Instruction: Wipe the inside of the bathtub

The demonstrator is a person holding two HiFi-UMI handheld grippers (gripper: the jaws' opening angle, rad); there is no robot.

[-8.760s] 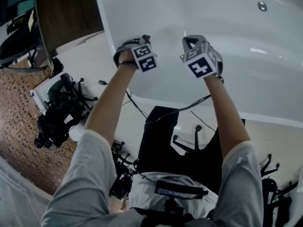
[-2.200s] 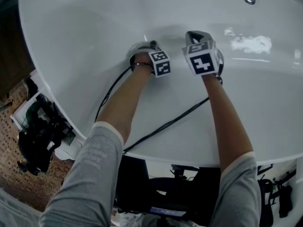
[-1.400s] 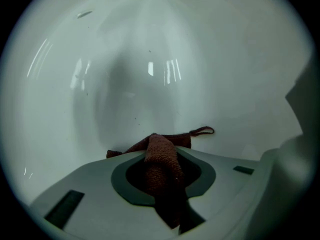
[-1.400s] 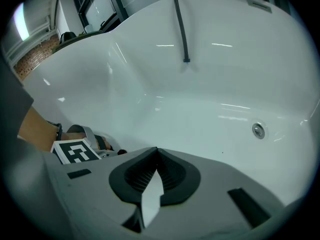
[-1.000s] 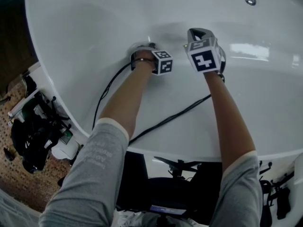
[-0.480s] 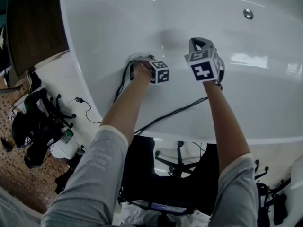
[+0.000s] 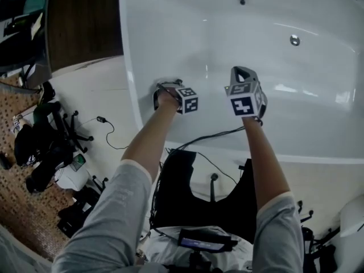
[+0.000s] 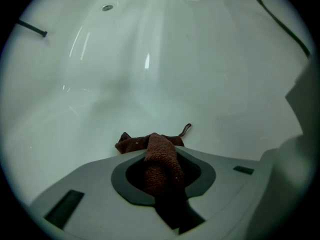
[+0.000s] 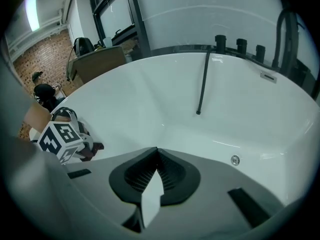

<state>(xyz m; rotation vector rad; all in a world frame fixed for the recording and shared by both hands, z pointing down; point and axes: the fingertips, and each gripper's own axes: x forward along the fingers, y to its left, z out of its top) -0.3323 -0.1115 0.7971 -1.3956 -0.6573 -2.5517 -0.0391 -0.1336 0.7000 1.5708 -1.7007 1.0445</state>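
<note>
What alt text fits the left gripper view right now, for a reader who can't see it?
The left gripper has its jaws shut on a dark brown cloth, whose end bunches just beyond them in front of the white bathtub interior. A small round metal fitting sits at upper left, and a black cable crosses the upper right.

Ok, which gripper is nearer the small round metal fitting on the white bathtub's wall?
Right. In the head view the right gripper sits down-left of the round metal fitting; the left gripper, clamping a brown cloth, is farther left, beyond the right one.
</note>
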